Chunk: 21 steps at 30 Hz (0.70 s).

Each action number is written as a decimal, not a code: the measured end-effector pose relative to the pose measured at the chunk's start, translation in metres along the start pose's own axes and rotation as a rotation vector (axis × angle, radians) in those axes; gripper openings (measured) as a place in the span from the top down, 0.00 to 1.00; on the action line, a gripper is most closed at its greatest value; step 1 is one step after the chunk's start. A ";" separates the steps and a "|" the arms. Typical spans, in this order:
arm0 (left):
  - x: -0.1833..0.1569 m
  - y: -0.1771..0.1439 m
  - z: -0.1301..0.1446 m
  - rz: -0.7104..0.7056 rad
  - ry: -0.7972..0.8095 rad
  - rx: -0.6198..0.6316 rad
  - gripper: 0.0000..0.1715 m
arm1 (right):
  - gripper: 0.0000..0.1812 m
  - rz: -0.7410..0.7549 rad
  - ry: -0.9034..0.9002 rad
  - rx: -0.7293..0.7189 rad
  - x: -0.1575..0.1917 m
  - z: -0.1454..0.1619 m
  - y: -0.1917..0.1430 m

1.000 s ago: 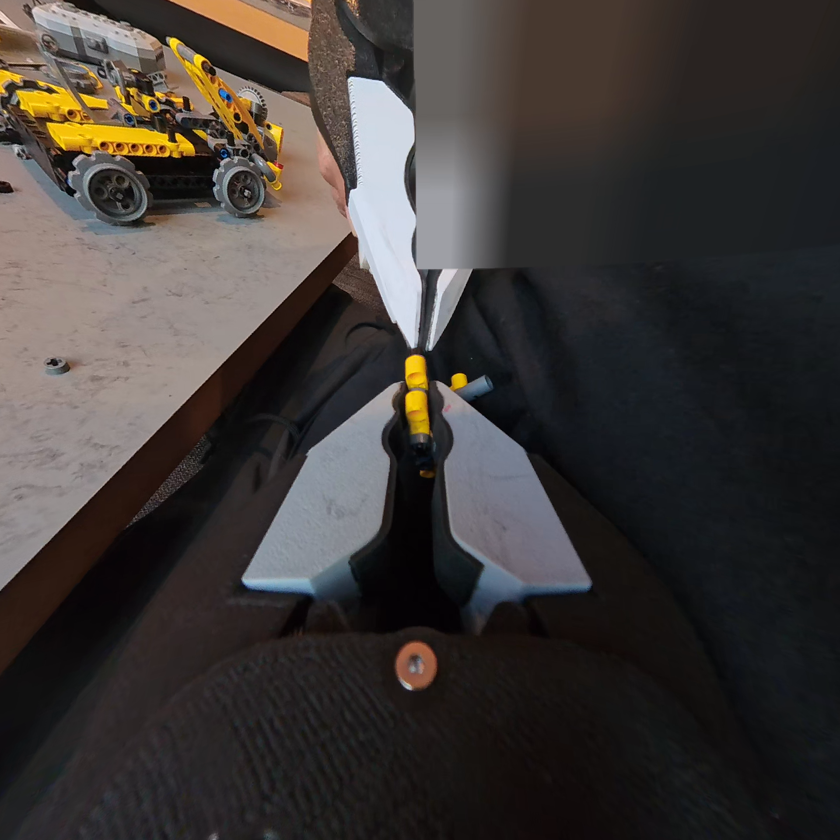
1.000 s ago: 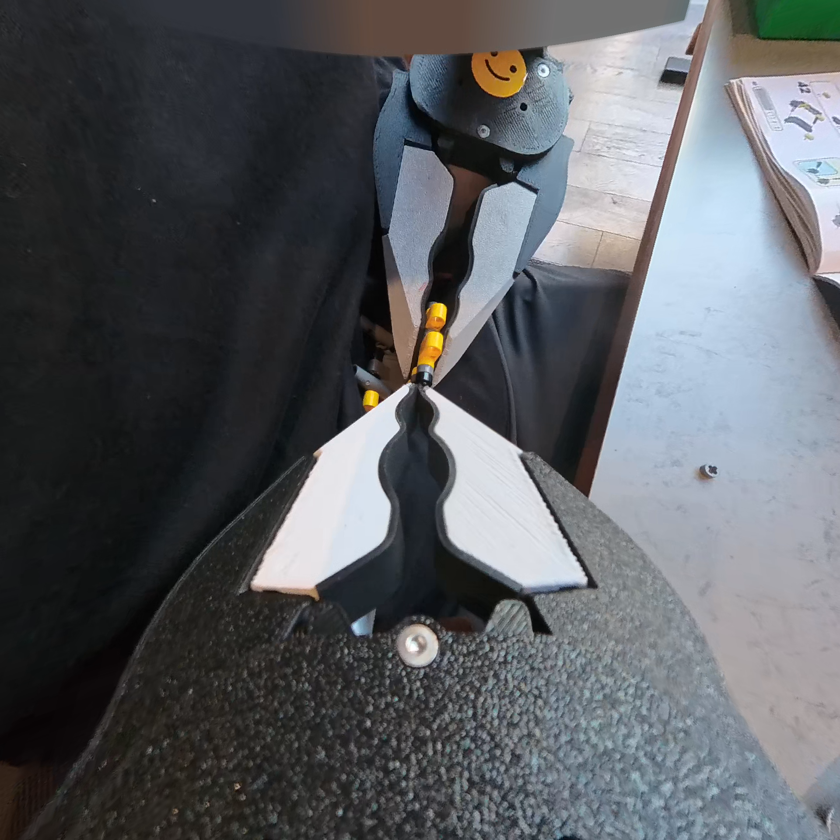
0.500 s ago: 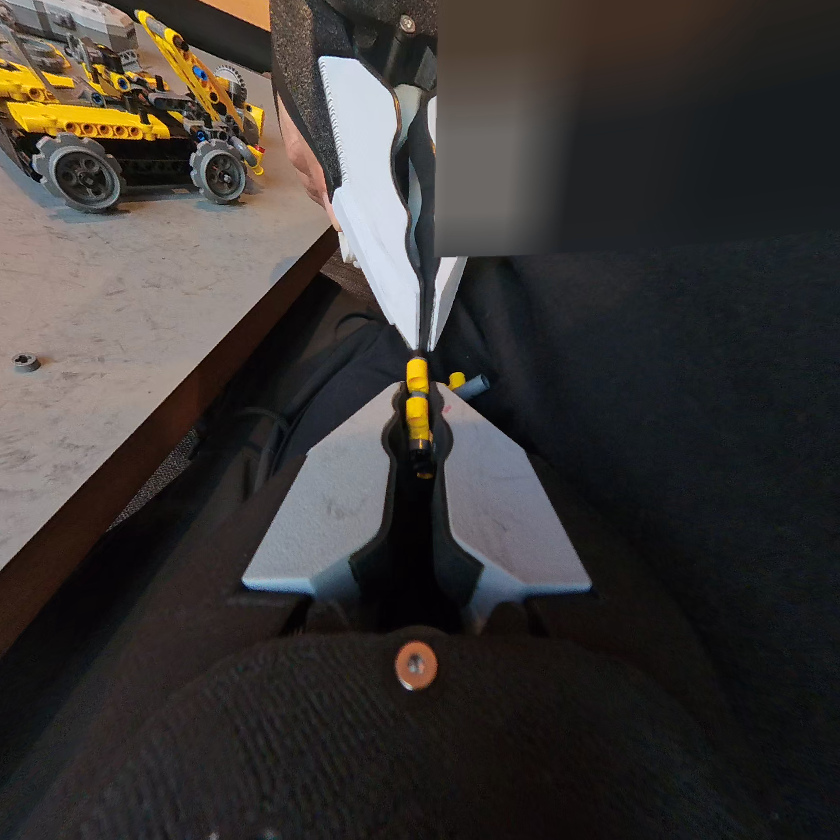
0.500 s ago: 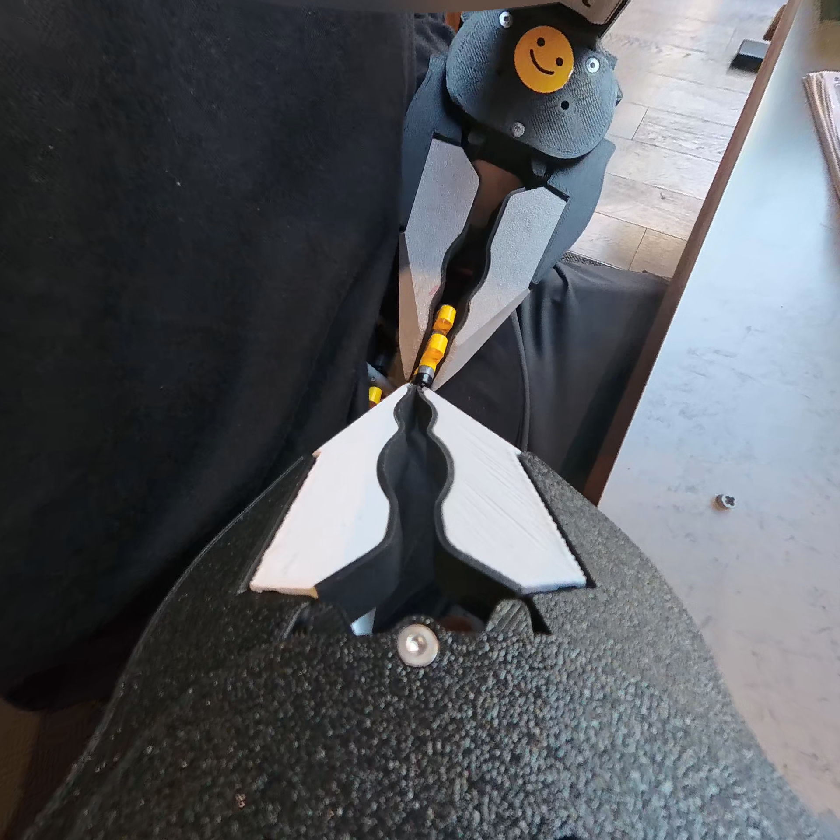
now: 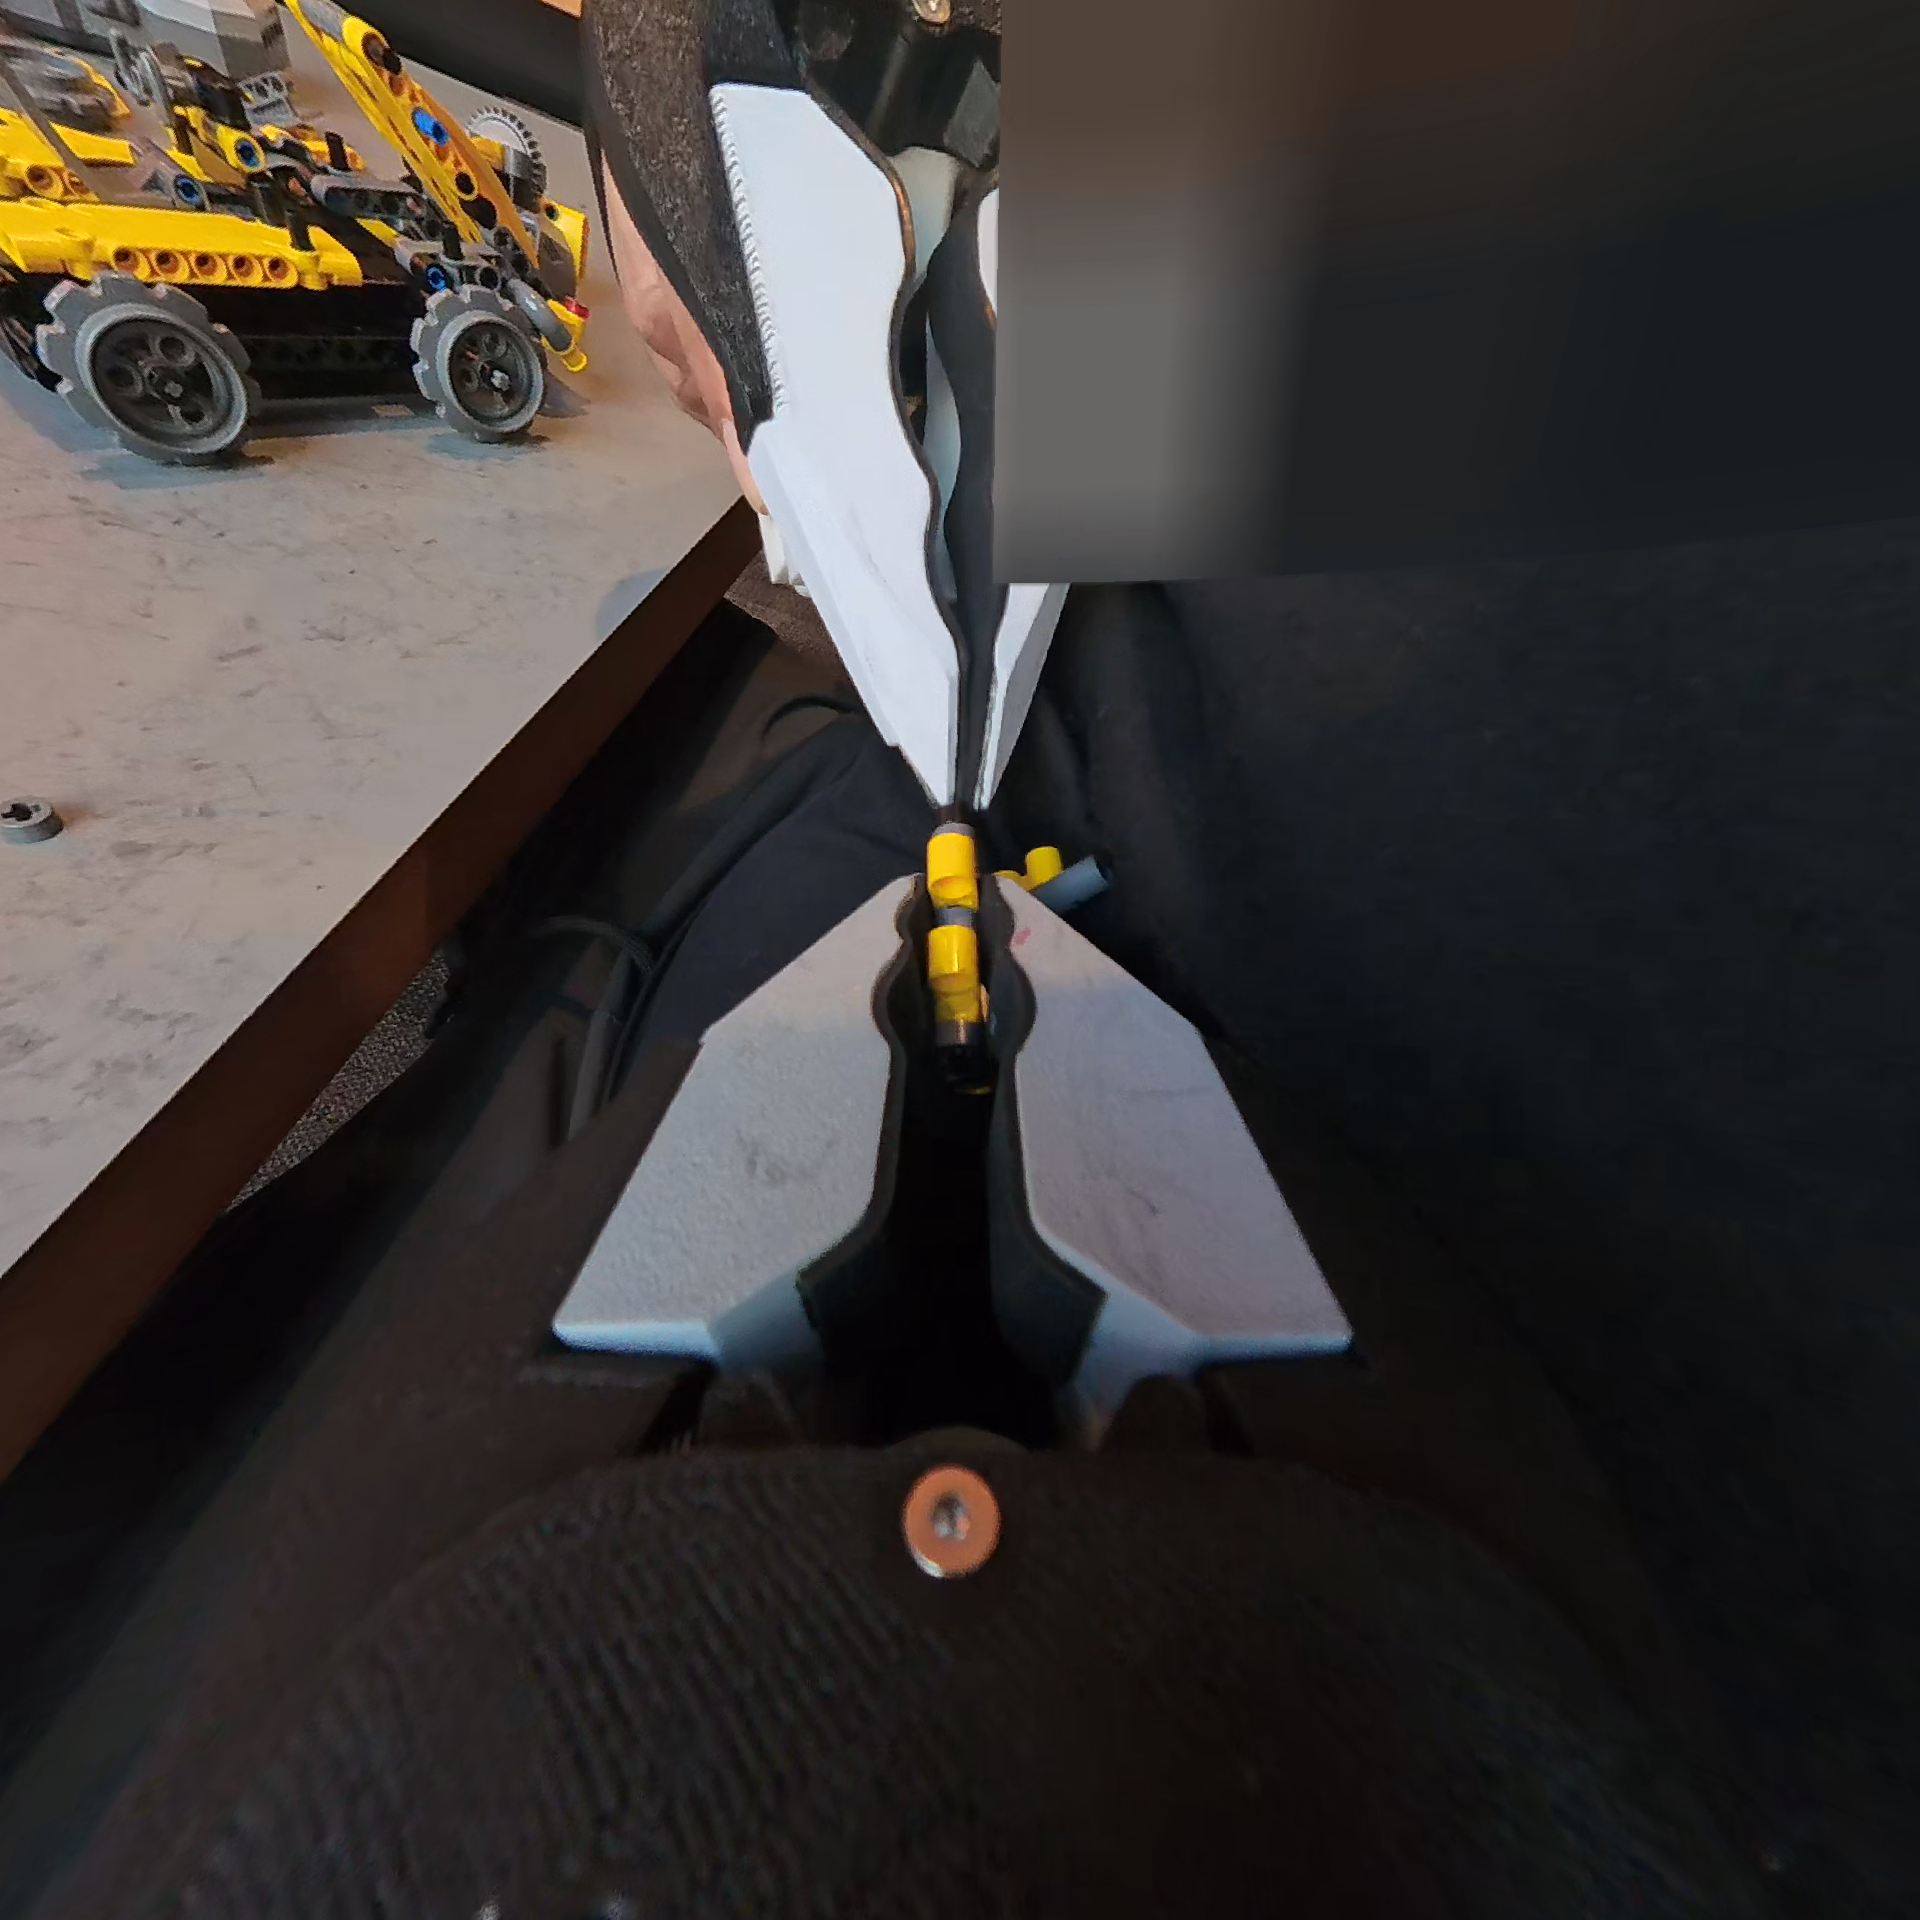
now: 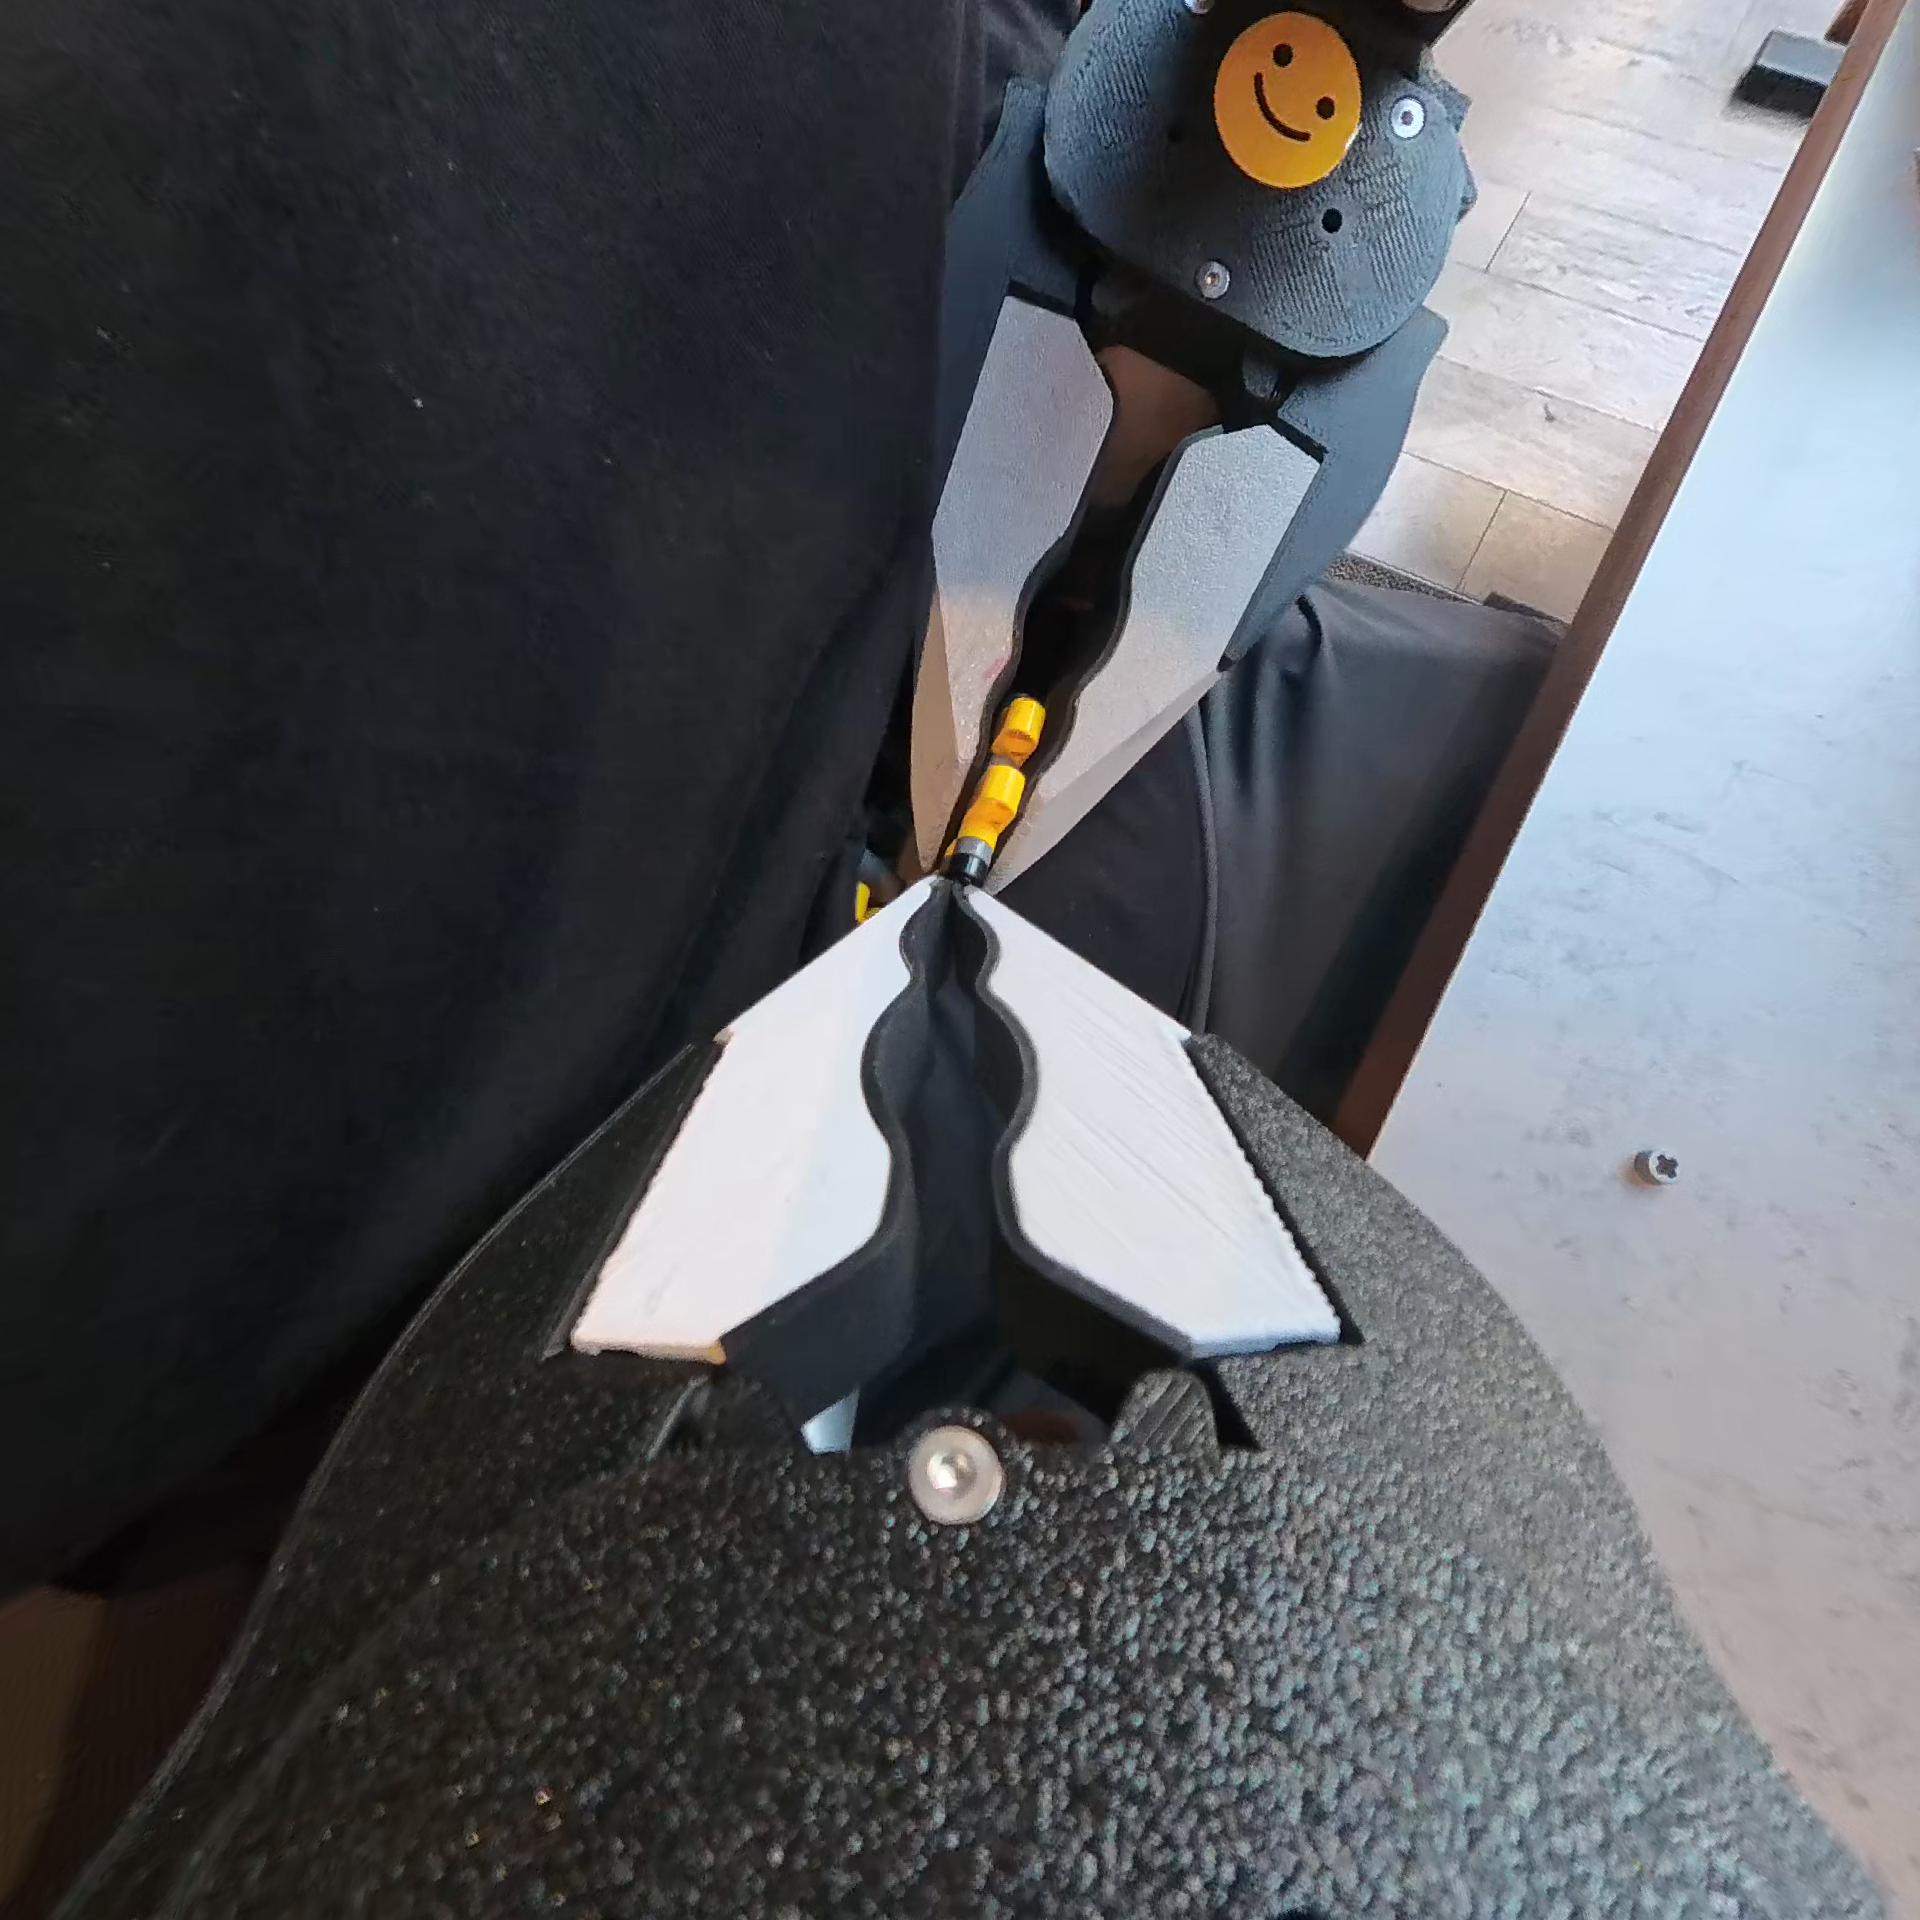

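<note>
A short dark axle with two yellow bushes [image 5: 951, 951] is held off the table, in front of a person's dark clothing. My left gripper [image 5: 956, 888] is shut on it, with the bushes between its grey fingers. My right gripper [image 5: 964, 805] comes in from above, tip to tip with the left, and is shut on the axle's grey end. In the right wrist view my right gripper [image 6: 951, 891] meets the axle's dark end, and the left gripper [image 6: 971, 868] holds the yellow bushes [image 6: 1003, 774]. A small yellow and grey piece [image 5: 1060, 873] sticks out just behind the tips.
A yellow and black toy vehicle [image 5: 291, 270] stands on the grey table [image 5: 260, 644] to the left. A small grey ring piece [image 5: 29, 821] lies on the table and also shows in the right wrist view [image 6: 1654, 1166]. The brown table edge [image 6: 1507, 779] runs close by. Left and right tips are no more than a few centimetres apart.
Both grippers have stayed shut, tip to tip on the axle. The pair has shifted a little relative to the table, and the left gripper looks closer and more tilted in the right wrist view.
</note>
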State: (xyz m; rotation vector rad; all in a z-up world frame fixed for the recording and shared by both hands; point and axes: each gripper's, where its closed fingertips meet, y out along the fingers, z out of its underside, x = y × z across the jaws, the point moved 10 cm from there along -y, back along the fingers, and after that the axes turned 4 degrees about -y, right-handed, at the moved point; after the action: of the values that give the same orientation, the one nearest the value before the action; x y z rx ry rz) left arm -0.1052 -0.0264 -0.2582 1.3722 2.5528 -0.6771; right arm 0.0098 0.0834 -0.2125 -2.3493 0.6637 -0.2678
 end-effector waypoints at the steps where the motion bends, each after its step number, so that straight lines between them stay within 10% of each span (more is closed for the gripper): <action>1: 0.000 0.000 0.000 0.000 0.001 0.002 0.97 | 1.00 -0.002 -0.009 0.008 0.000 -0.001 0.000; 21: -0.001 0.004 0.002 -0.001 0.009 0.040 0.97 | 1.00 -0.073 -0.076 0.078 -0.004 -0.004 0.005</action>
State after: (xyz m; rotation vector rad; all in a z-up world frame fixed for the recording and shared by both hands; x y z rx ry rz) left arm -0.1014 -0.0260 -0.2606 1.3902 2.5604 -0.7276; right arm 0.0027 0.0797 -0.2127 -2.2996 0.5223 -0.2309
